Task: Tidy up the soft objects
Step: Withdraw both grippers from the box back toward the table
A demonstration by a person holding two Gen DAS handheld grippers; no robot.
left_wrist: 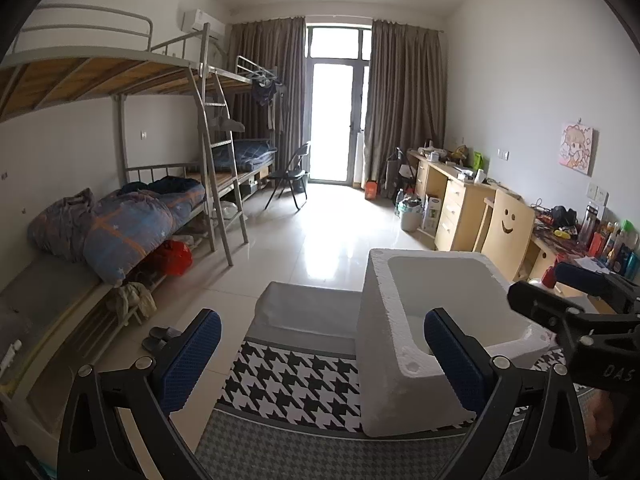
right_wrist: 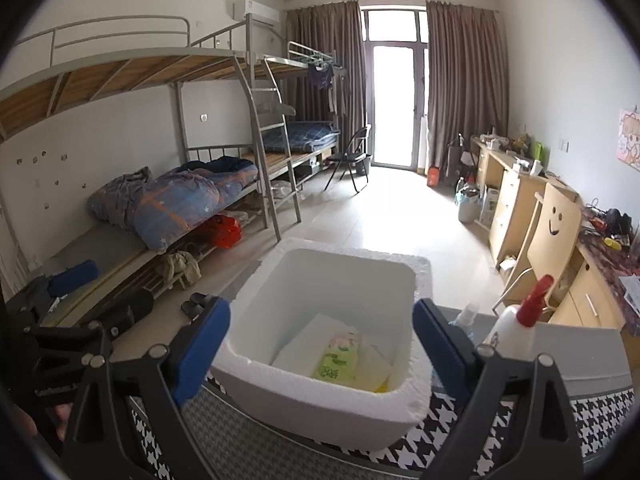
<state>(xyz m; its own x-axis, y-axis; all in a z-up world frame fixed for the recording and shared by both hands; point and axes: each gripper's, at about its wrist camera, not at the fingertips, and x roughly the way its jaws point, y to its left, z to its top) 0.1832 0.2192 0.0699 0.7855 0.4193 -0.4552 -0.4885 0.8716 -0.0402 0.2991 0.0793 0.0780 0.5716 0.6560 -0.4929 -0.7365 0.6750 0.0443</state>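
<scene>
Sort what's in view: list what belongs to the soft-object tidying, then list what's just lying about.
Belongs to the job:
white foam box
green soft pack inside it
left gripper, open
right gripper, open

Just lying about:
spray bottle
houndstooth cloth
slippers
folding chair
smiley chair

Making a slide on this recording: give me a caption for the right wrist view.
Open right claw above a white foam box holding a green tissue pack in a dorm room.
</scene>
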